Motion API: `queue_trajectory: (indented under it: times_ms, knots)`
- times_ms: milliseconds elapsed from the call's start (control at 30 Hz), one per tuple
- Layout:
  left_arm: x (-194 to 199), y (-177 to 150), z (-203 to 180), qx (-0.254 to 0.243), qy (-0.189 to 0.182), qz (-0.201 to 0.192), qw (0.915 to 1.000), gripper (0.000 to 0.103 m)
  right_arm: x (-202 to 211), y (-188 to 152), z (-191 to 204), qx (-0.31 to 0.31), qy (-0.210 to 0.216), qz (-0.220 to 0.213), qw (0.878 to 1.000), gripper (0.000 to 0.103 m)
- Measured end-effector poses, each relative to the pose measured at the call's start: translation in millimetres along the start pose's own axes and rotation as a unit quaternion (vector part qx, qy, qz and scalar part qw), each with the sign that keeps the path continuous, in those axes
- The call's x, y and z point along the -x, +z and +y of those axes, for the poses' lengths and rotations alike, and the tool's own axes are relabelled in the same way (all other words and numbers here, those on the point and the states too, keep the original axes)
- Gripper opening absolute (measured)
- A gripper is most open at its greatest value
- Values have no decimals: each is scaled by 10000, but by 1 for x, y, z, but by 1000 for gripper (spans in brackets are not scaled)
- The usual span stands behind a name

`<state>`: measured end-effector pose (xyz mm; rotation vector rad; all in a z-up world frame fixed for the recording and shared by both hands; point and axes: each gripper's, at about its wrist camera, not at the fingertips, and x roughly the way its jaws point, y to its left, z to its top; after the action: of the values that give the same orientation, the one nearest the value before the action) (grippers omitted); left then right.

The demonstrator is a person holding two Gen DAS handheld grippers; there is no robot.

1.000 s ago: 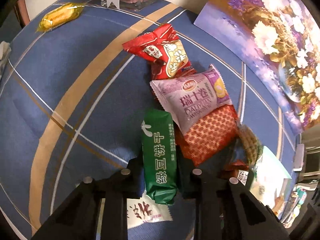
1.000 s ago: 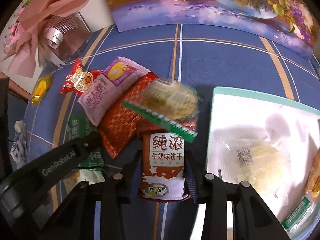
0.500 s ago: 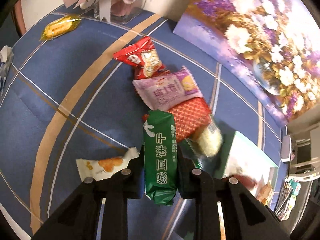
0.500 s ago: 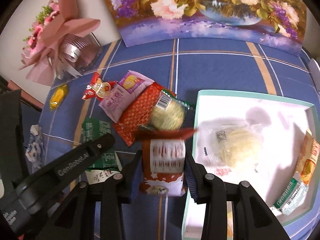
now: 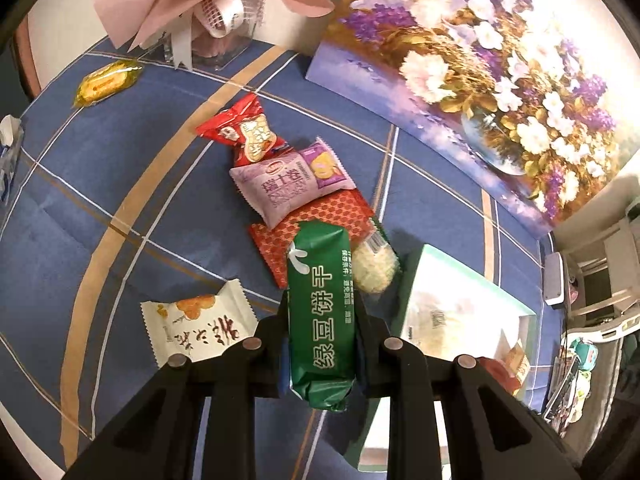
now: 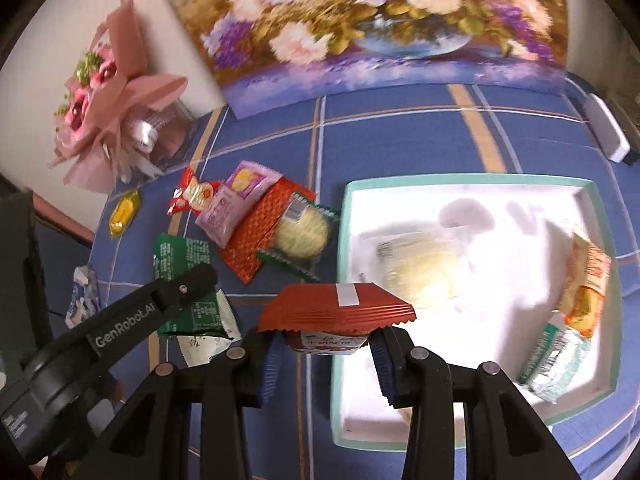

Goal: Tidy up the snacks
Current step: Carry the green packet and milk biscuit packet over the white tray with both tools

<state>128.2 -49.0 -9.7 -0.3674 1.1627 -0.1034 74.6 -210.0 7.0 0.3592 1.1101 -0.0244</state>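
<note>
Both grippers carry snacks: left gripper (image 5: 322, 316) clamps a green foil biscuit packet (image 5: 321, 312), right gripper (image 6: 326, 346) pinches a red-and-white crimped biscuit packet (image 6: 335, 312) — white teal-rimmed tray (image 6: 460, 190) just ahead-right. Mid-transfer; next, move over the tray and release.

A blue plaid tablecloth (image 5: 120, 168) — flower painting (image 6: 360, 20) and pink bouquet (image 6: 108, 96) against a pale wall.
</note>
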Motion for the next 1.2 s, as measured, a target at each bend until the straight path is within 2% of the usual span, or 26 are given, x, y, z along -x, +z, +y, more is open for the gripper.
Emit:
queue_trajectory:
  times_ms: [333, 467, 667, 933, 1100, 1200]
  knots:
    - [-1, -23, -70, -889, -384, 161, 9952, 26, 29, 5, -86, -870, -980, -74, 9914, 42]
    - [-8, -40, -102, -1252, -604, 371, 9896, 26, 39, 1, -117, -1202, -1114, -93, 9864, 42]
    - [-17, -60, -130, -1667, -585, 557, 9827, 26, 46, -6, -144, -1469, -1221, -88, 9815, 42]
    - [-33, -75, -140, -1907, -372, 764, 9780, 26, 36, -9, -142, -1318, -1190, 19, 9841, 42]
    - [-35, -76, -140, -1879, -325, 779, 9786, 26, 29, -8, -133, -1192, -1182, 82, 9858, 42]
    - [-35, -74, -137, -1819, -256, 766, 9800, 33, 29, -8, -131, -1163, -1183, 77, 9861, 43]
